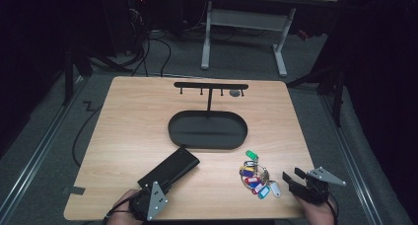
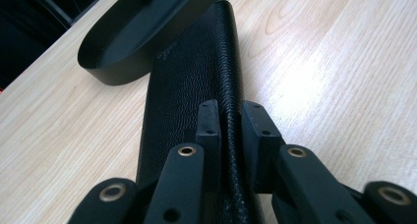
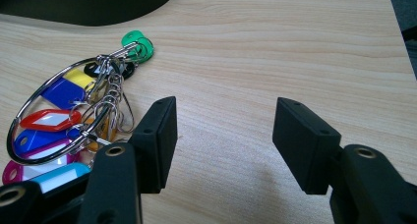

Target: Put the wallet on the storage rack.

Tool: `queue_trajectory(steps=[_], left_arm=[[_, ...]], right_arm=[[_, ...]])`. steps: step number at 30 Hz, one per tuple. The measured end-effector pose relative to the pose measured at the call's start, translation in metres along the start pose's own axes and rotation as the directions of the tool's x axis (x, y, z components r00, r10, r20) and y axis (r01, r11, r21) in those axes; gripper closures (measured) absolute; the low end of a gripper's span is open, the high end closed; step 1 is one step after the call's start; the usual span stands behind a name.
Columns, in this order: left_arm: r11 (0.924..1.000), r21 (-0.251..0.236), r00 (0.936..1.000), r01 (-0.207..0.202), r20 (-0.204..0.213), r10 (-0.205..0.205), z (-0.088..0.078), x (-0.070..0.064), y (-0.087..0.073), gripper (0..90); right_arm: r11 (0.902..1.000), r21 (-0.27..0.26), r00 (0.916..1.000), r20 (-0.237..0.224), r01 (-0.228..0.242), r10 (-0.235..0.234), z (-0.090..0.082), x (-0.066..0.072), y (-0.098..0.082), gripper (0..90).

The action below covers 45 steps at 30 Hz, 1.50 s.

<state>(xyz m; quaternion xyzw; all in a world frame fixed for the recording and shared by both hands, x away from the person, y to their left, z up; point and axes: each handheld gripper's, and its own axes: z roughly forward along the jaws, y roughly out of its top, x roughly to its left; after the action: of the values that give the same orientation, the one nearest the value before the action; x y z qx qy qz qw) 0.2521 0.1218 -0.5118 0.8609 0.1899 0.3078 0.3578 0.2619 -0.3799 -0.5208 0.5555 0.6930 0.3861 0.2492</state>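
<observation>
Black tray beyond leather wallet

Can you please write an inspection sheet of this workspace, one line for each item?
Surface: wooden table, flat, no spills seen.
Job's things: black wallet lies flat, one end close by the tray; whether they touch I cannot tell.
Clutter: key bunch with coloured tags, right of the wallet; hook stand rises from the tray, one small thing on a hook.
Grippers: left gripper has its jaws shut on the wallet's edge; right gripper has its jaws open on bare table beside the key bunch, holding nothing.
Cables: floor cables behind the table and at its left.
Surroundings: dark room, white desk frame behind.
</observation>
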Motion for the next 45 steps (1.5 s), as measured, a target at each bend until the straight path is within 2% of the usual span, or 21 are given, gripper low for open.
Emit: queue_trajectory(steps=[3, 6, 12, 15, 16, 18, 20, 23, 33, 37, 39, 42, 43, 45], left_arm=[[0.9983, -0.023, 0.9983, 0.054, 0.023, -0.054, -0.005, 0.005, 0.001, 79.8], [0.9931, -0.047, 0.9936, 0.107, 0.042, -0.105, -0.01, 0.011, 0.001, 80.2], [0.9862, -0.07, 0.9877, 0.15, 0.056, -0.146, -0.019, 0.018, 0.001, 80.9], [0.9773, -0.092, 0.9804, 0.191, 0.069, -0.185, -0.024, 0.022, 0.001, 81.1], [0.9773, -0.092, 0.9804, 0.191, 0.069, -0.185, -0.024, 0.022, 0.001, 81.2], [0.9672, -0.114, 0.9729, 0.227, 0.071, -0.22, -0.029, 0.027, 0.0, 81.5], [0.9649, -0.118, 0.9711, 0.235, 0.074, -0.227, -0.03, 0.029, 0.0, 81.6], [0.9528, -0.129, 0.9599, 0.275, 0.095, -0.264, -0.035, 0.033, -0.001, 81.9], [0.9459, -0.137, 0.9544, 0.294, 0.095, -0.283, -0.038, 0.035, 0.0, 82.6], [0.9342, -0.149, 0.945, 0.324, 0.097, -0.312, -0.038, 0.04, -0.004, 82.7], [0.9223, -0.158, 0.9349, 0.353, 0.1, -0.341, -0.038, 0.044, -0.007, 82.6], [0.909, -0.169, 0.9243, 0.381, 0.093, -0.37, -0.039, 0.05, -0.012, 82.4], [0.9056, -0.173, 0.9218, 0.387, 0.094, -0.376, -0.039, 0.052, -0.014, 82.4], [0.9035, -0.177, 0.9207, 0.39, 0.088, -0.38, -0.039, 0.054, -0.015, 82.3]], right_arm=[[1.0, -0.001, 1.0, 0.0, 0.003, -0.003, 0.0, 0.0, 0.0, 42.9], [1.0, -0.001, 1.0, 0.0, 0.004, -0.004, 0.0, 0.0, 0.0, 43.0], [1.0, 0.002, 1.0, -0.001, -0.002, 0.002, 0.001, 0.0, 0.0, 43.1], [1.0, 0.001, 1.0, -0.003, 0.003, -0.003, 0.001, 0.0, 0.0, 43.1], [1.0, 0.001, 1.0, -0.003, 0.003, -0.003, 0.001, 0.0, 0.0, 43.1], [1.0, 0.001, 1.0, -0.006, 0.005, -0.005, 0.002, 0.0, 0.0, 43.1], [1.0, 0.001, 1.0, -0.007, 0.002, -0.002, 0.002, 0.0, 0.0, 43.1], [1.0, 0.001, 1.0, -0.006, 0.001, -0.001, 0.001, 0.0, 0.0, 43.2], [1.0, 0.0, 1.0, -0.006, 0.003, -0.003, 0.001, 0.0, 0.0, 43.3], [1.0, 0.001, 1.0, -0.006, -0.001, 0.001, 0.0, 0.0, 0.0, 43.4], [1.0, 0.001, 1.0, -0.006, 0.005, -0.005, 0.001, -0.001, 0.0, 43.3], [1.0, 0.006, 1.0, -0.007, 0.002, -0.002, 0.002, 0.0, 0.0, 43.3], [1.0, 0.006, 1.0, -0.007, 0.001, -0.001, 0.002, 0.0, 0.0, 43.3], [1.0, 0.006, 1.0, -0.008, 0.002, -0.002, 0.002, 0.0, 0.0, 43.3]])
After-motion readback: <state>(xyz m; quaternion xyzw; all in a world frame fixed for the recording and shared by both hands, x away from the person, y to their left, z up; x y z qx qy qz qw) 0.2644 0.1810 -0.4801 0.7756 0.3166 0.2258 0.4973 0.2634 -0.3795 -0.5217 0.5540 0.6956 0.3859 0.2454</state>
